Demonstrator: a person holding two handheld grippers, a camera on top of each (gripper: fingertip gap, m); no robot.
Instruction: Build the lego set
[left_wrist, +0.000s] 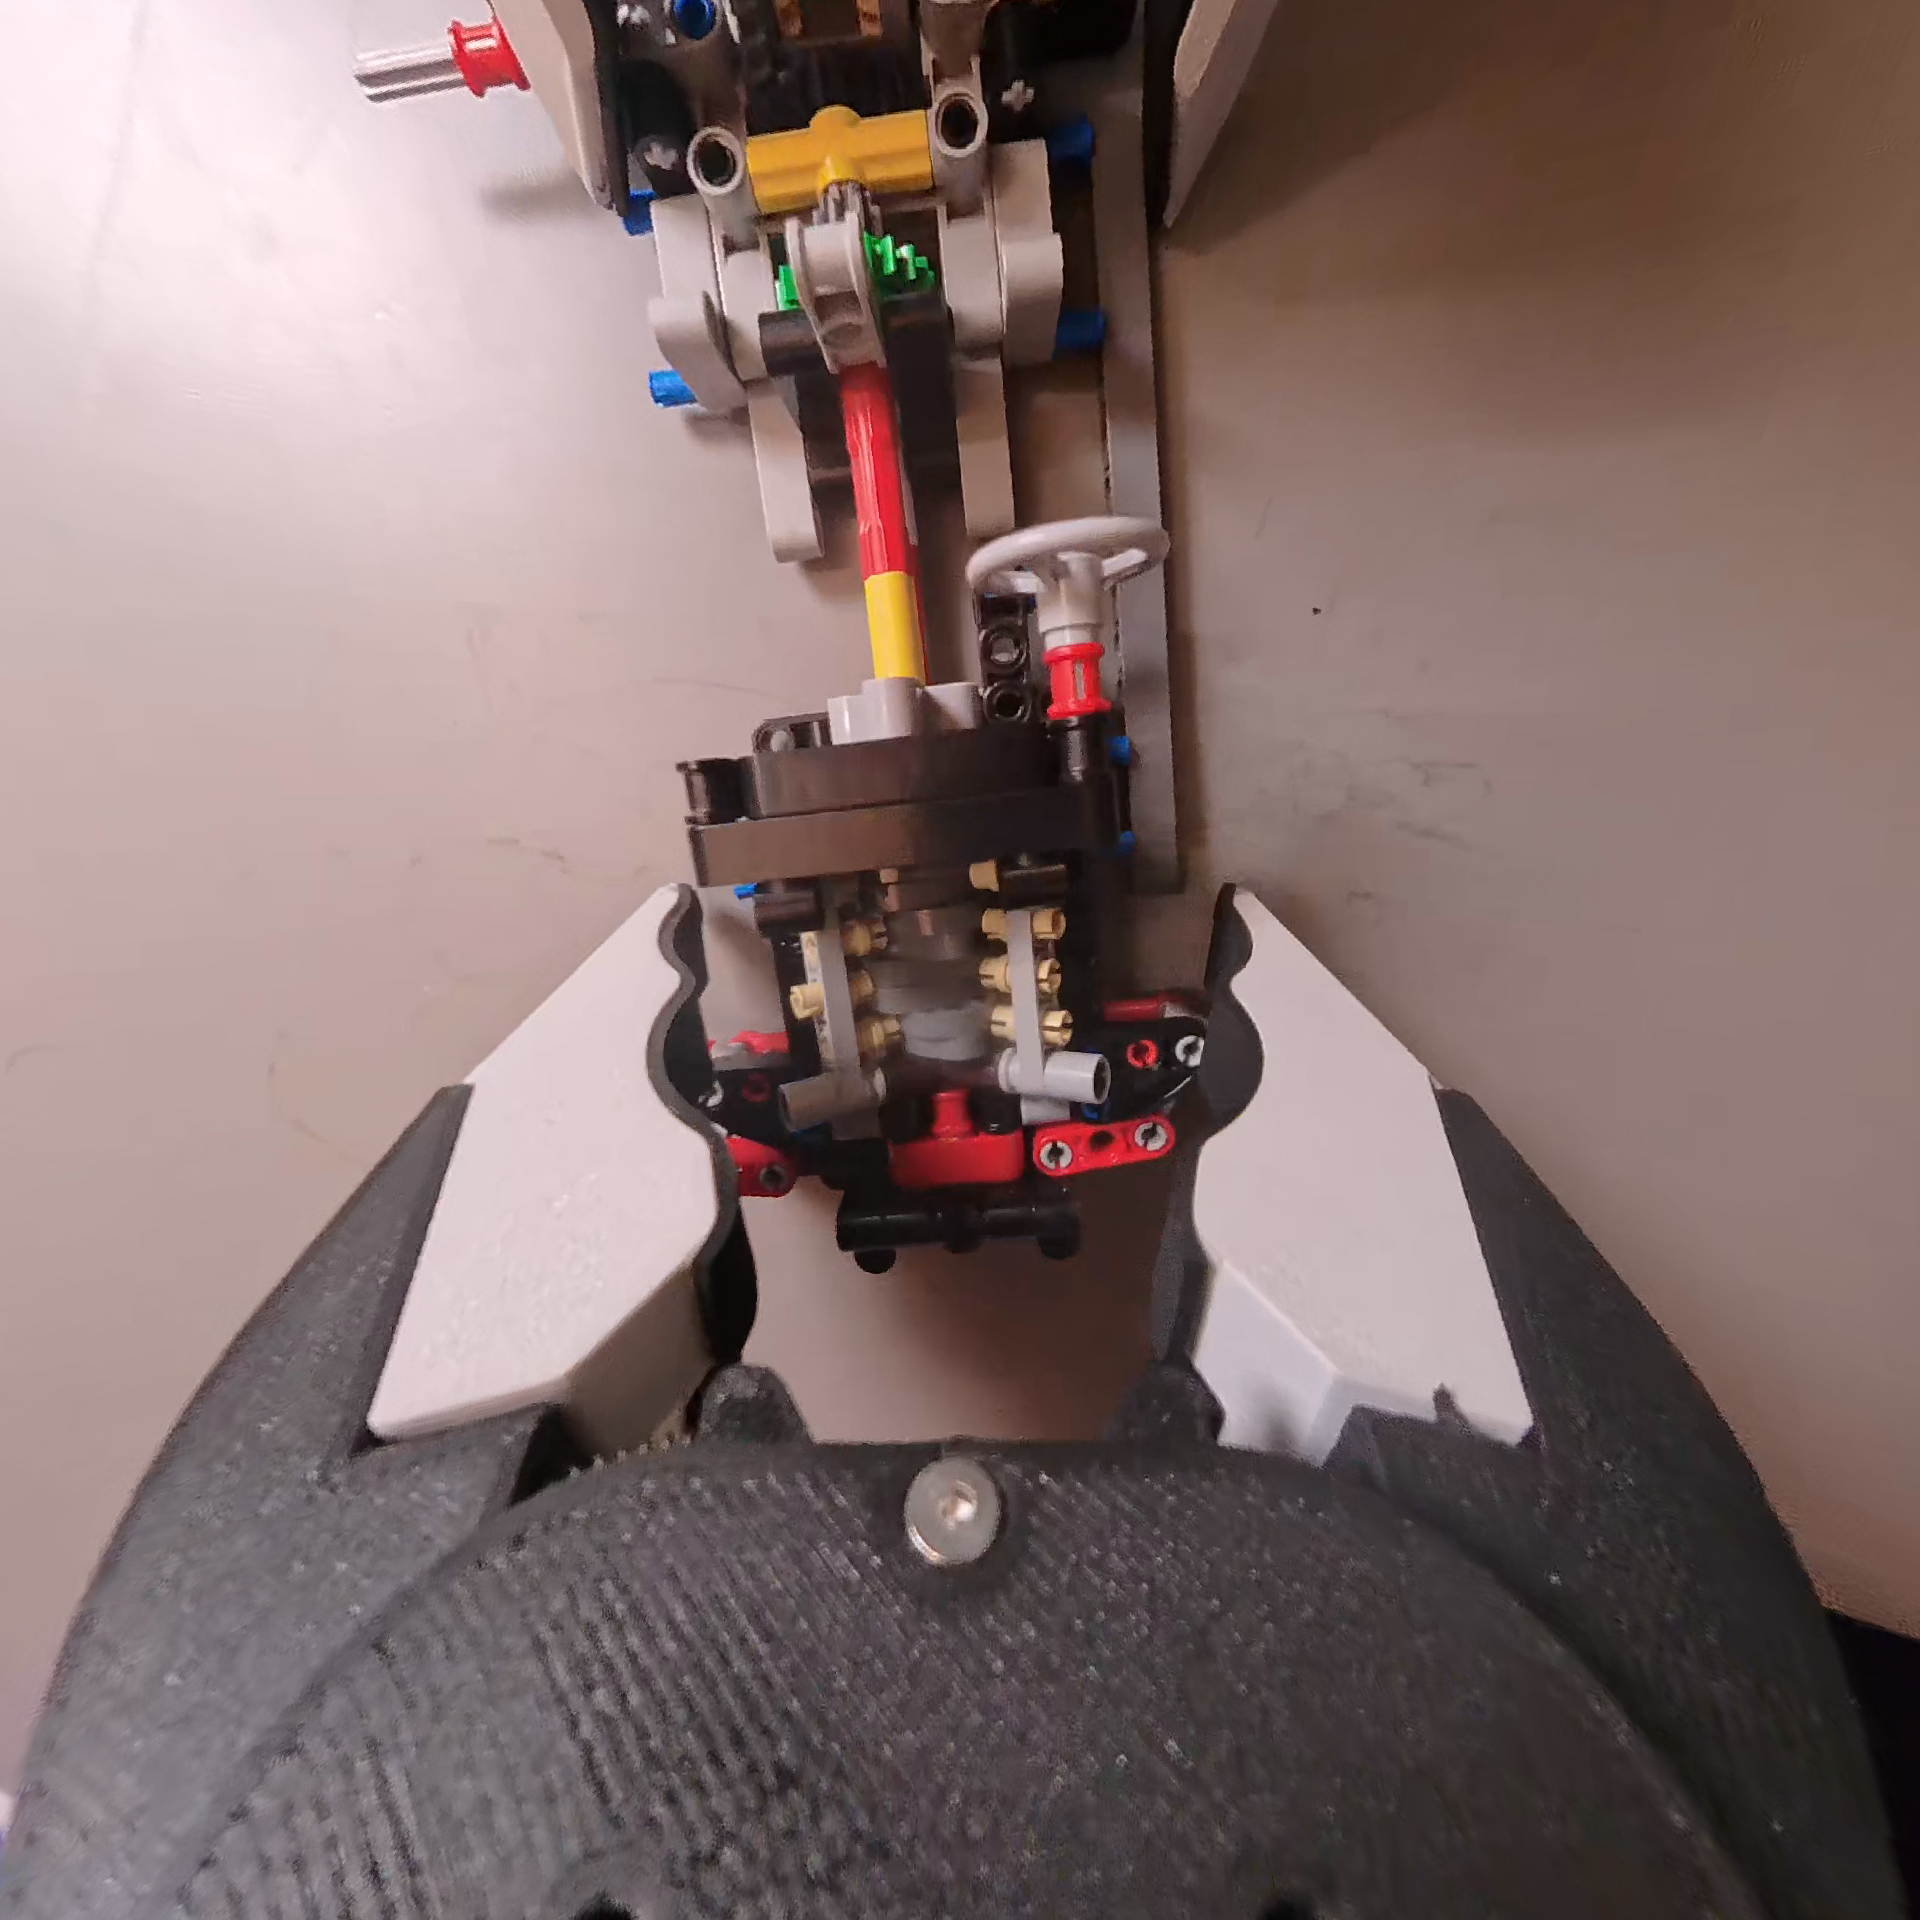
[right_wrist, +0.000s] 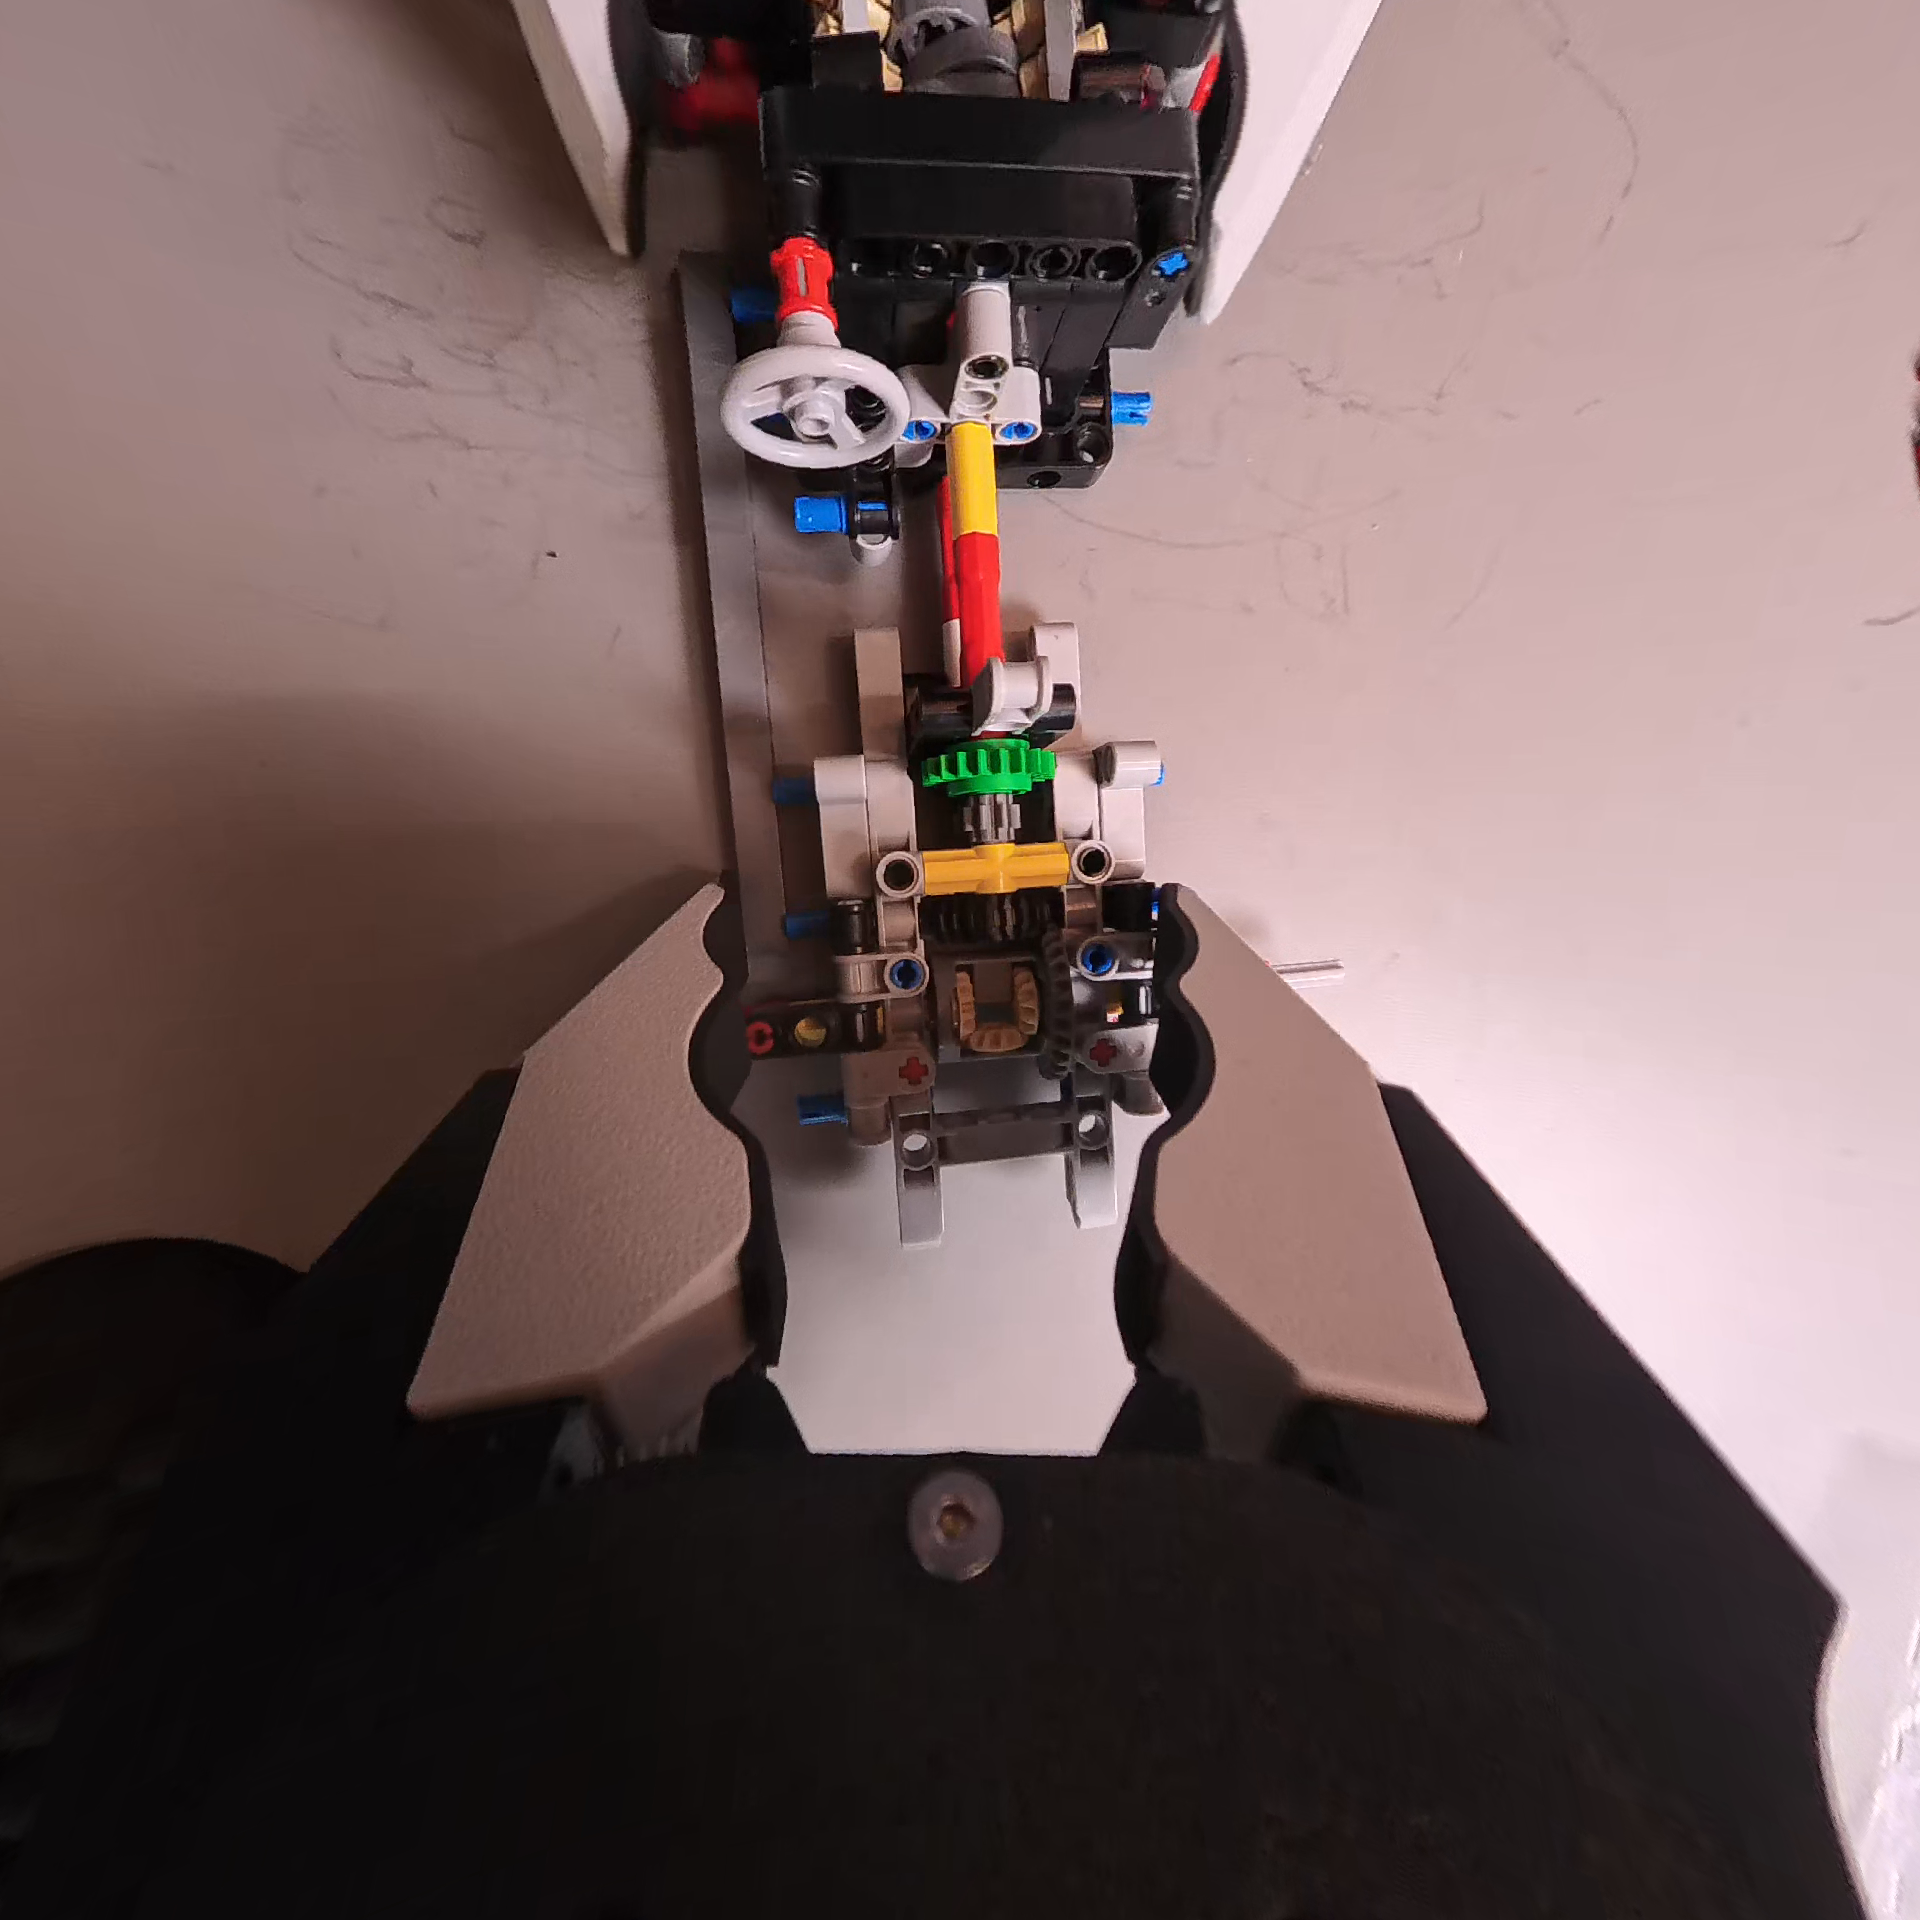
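lego technic chassis (left_wrist: 914, 727), long, grey-black with red-yellow axle, centre frame on beige surface (left_wrist: 312, 623); left gripper (left_wrist: 951, 1039) and right gripper (right_wrist: 940, 997) each clamp one end.

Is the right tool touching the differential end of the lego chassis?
Touching. The right wrist view shows both fingers of the right tool pressed against the sides of the lego chassis.

A long, part-built lego chassis (left_wrist: 914, 790) is lying flat, a red-and-yellow axle (left_wrist: 883, 520) running down its middle, a grey steering wheel (right_wrist: 816, 416) standing beside it, both ends sitting between jaws.
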